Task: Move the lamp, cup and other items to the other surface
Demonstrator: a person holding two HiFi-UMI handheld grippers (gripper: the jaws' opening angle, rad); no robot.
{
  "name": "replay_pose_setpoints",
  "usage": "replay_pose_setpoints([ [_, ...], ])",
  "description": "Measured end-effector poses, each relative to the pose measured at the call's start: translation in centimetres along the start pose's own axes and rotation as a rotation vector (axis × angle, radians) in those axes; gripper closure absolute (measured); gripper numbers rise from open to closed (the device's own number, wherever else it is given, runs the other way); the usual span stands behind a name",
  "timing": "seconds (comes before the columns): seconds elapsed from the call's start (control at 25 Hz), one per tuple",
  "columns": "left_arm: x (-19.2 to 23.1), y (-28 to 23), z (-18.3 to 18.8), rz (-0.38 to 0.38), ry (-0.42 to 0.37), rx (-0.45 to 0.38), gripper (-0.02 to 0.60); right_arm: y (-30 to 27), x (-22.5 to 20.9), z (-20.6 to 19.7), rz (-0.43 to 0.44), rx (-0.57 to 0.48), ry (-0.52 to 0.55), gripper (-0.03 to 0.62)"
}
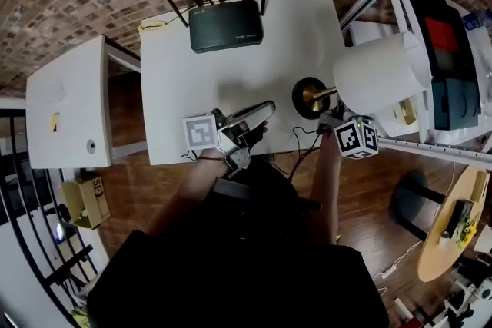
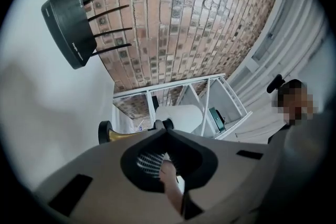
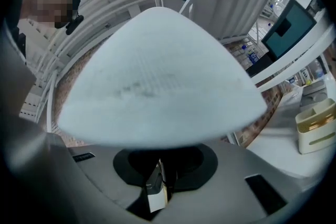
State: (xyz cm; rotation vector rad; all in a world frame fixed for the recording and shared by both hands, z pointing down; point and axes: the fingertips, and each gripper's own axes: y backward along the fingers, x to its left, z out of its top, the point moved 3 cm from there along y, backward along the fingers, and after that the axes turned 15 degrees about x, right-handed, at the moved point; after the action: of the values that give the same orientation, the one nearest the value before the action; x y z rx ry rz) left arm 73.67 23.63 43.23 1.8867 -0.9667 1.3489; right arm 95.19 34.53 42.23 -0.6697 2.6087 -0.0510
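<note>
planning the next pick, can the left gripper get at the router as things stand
Probably yes: only bare table lies between the left gripper and the router; the lamp is off to the right. Its shut jaws must open first.

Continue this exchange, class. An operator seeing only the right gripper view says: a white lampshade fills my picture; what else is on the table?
Observer: A black router with antennas sits at the far edge of the table.
Operator: What's below this shade?
Observer: A brass stem running to a round black base.
Operator: Where's the left gripper?
Observer: Over the table's near edge, left of that base.
</note>
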Motion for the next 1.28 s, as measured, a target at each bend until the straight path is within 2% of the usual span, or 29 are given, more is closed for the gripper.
replay_pose_setpoints([
  [0.44, 0.4, 2.4, 3.6, 0.077, -0.044, -0.189, 0.580, -8.8, -0.2, -2.5, 0.106, 0.106, 0.019, 0.520],
  [0.68, 0.6, 3.6, 3.7, 0.115, -0.044, -0.232, 0.581, -10.8, -0.3, -5.1, 0.111, 0.152, 0.035, 0.519],
  [0.92, 0.2, 4.4, 3.9, 0.118, -0.052, -0.232, 0.580, -10.9, 1.8, -6.1, 0.153, 0.176, 0.020, 0.506],
  [1.12, 0.1, 4.6, 3.2, 0.104, -0.033, -0.205, 0.580, -10.1, 2.5, -6.8, 0.147, 0.178, 0.035, 0.499],
  [1.28, -0.1, 5.4, 2.6, 0.097, -0.034, -0.176, 0.581, -9.5, 3.6, -7.9, 0.146, 0.170, 0.086, 0.494],
])
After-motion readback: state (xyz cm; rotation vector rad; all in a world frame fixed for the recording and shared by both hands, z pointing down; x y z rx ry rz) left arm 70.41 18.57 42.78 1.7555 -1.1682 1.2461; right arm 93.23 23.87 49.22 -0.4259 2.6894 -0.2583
